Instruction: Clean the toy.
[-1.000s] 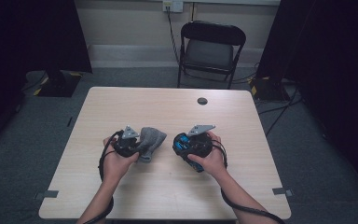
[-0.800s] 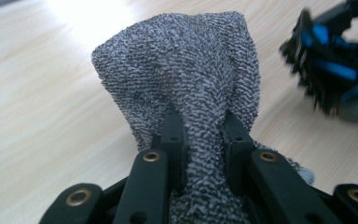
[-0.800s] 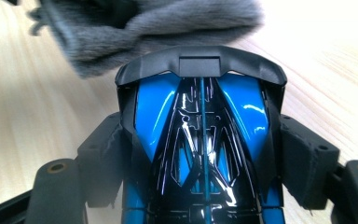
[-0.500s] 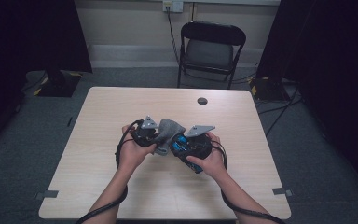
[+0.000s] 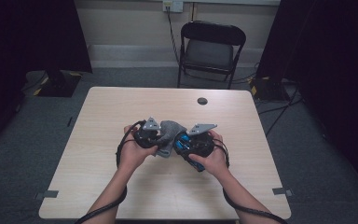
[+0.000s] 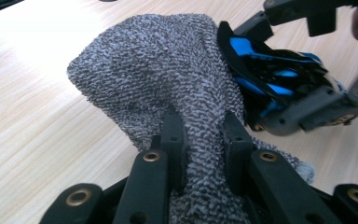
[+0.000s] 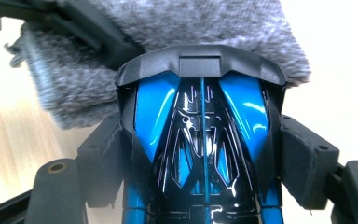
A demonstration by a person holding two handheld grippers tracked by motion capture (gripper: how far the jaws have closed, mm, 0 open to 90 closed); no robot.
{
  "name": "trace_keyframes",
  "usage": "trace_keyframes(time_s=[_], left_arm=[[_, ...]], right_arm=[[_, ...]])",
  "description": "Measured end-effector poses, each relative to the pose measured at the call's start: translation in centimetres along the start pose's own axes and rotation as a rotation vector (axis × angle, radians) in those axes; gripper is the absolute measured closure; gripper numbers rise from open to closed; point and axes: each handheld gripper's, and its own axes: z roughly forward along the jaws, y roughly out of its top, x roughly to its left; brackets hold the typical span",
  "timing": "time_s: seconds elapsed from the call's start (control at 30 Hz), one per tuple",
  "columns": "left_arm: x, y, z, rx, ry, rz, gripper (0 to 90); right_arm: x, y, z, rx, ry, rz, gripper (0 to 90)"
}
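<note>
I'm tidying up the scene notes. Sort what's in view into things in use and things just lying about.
In use:
- grey cloth, clamped in the left gripper
- blue-and-black toy car, held between the right gripper's jaws; the cloth is against its end
- table

Lying about:
- small dark round thing at the table's far edge
- folding chair behind the table

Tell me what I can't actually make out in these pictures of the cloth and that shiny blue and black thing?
- Blue and black toy car: in the right gripper view its lower part is cut off by the bottom edge; in the high view a hand covers most of it.
- Grey cloth: in the left gripper view its lower end is hidden behind the left gripper; in the right gripper view it is blurred.
- Small dark round thing: too small to identify in the high view.
</note>
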Motion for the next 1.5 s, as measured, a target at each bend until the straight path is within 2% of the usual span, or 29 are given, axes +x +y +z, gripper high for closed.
trace_keyframes(time_s=[0.73,0.9,1.2,1.43,1.5], left_arm=[[-0.8,-0.4,-0.5,-0.021,-0.041,0.017,75.3],[-1.0,-0.8,-0.5,-0.027,-0.068,0.006,75.3],[-1.4,-1.2,-0.9,-0.027,-0.08,0.023,75.4],[-1.3,-2.3,-1.3,-0.004,-0.093,0.021,75.4],[-1.2,-2.7,-1.5,0.008,-0.085,0.018,75.3]], right_arm=[[-2.3,-0.1,-0.6,0.011,-0.054,0.042,25.6],[-2.7,-0.1,-0.7,0.012,-0.065,0.052,25.6],[-3.2,0.2,-0.7,0.016,-0.084,0.062,25.6],[-3.9,0.3,-1.0,0.005,-0.092,0.085,25.5],[-4.1,0.3,-1.2,0.004,-0.098,0.09,25.5]])
